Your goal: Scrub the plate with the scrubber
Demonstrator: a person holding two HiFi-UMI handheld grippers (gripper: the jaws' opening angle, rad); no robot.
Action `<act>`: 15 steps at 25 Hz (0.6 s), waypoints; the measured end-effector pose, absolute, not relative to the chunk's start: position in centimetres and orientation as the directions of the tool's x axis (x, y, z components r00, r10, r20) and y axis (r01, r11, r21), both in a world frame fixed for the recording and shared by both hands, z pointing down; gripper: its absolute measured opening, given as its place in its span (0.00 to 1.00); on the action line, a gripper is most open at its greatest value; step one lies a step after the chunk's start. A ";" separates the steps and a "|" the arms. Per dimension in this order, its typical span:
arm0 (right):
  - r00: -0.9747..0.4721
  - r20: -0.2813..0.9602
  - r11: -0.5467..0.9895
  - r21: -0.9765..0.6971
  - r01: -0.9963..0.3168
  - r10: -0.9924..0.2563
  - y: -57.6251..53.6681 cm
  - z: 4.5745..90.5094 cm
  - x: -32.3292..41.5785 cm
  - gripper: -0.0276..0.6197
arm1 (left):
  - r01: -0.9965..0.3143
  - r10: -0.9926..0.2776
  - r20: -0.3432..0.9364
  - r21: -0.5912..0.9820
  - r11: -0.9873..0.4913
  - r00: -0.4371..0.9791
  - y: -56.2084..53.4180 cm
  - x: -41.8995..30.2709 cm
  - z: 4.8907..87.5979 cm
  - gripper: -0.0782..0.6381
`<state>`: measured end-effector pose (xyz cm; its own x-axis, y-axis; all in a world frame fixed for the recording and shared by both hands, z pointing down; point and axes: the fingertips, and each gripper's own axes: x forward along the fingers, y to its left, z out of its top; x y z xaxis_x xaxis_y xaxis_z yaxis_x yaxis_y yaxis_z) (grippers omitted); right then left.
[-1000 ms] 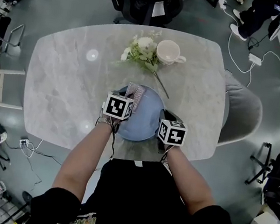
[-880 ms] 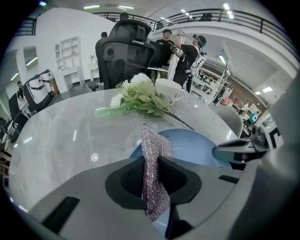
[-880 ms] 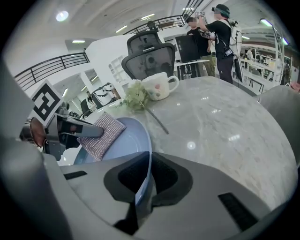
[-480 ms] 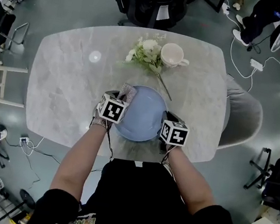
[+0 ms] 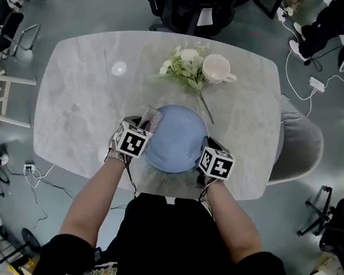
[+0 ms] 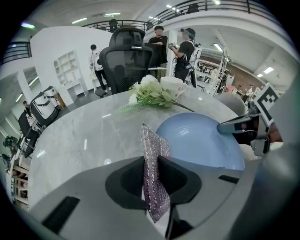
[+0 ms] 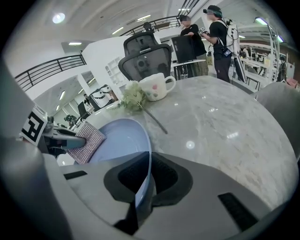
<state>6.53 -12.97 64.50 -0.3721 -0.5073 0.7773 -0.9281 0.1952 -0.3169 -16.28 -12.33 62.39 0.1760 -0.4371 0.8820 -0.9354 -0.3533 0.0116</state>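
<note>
Leftward goes the left gripper (image 5: pixel 143 125), clamped on the silvery scrubber (image 5: pixel 150 118), which is now at the left rim of the blue plate (image 5: pixel 176 138). The right gripper (image 5: pixel 208 145) pins the plate's right edge on the table (image 5: pixel 80 107). Mid-scrub, I'd say: the next stroke should sweep back across the bare plate, and the mug (image 5: pixel 215 68) beyond looks empty.

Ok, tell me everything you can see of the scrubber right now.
The scrubber is a thin, flat rectangular pad of silvery-mauve glittery mesh. It stands on edge, pinched at its lower half between the fingers of the left gripper, its top corner pointing forward. It sits at the left rim of the blue plate, seemingly overlapping it; firm contact is unclear.
</note>
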 end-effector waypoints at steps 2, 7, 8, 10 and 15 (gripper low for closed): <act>-0.369 0.778 0.190 -0.317 -0.929 -0.508 -12.9 64.5 6.6 0.09 | -0.938 -0.440 0.880 0.016 -0.347 0.178 -11.7 -16.3 62.4 0.22; -0.367 0.779 0.183 -0.319 -0.930 -0.509 -12.8 64.5 6.7 0.09 | -0.943 -0.449 0.875 0.025 -0.333 0.181 -10.2 -16.2 62.3 0.22; -0.367 0.778 0.182 -0.319 -0.930 -0.509 -12.8 64.5 6.7 0.09 | -0.943 -0.450 0.874 0.026 -0.332 0.183 -10.0 -16.1 62.3 0.22; -0.365 0.778 0.182 -0.317 -0.931 -0.512 -12.8 64.5 6.7 0.09 | -0.940 -0.453 0.871 0.029 -0.339 0.190 -9.6 -15.7 62.1 0.22; -0.360 0.779 0.176 -0.315 -0.933 -0.514 -13.0 64.3 6.5 0.09 | -0.923 -0.442 0.869 0.041 -0.381 0.221 -8.1 -14.0 62.0 0.22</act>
<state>6.53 -13.00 64.29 -0.3603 -0.5136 0.7787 -0.9325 0.1759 -0.3154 -14.03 -8.11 62.02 0.2214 -0.4423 0.8691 -0.9235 -0.3815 0.0412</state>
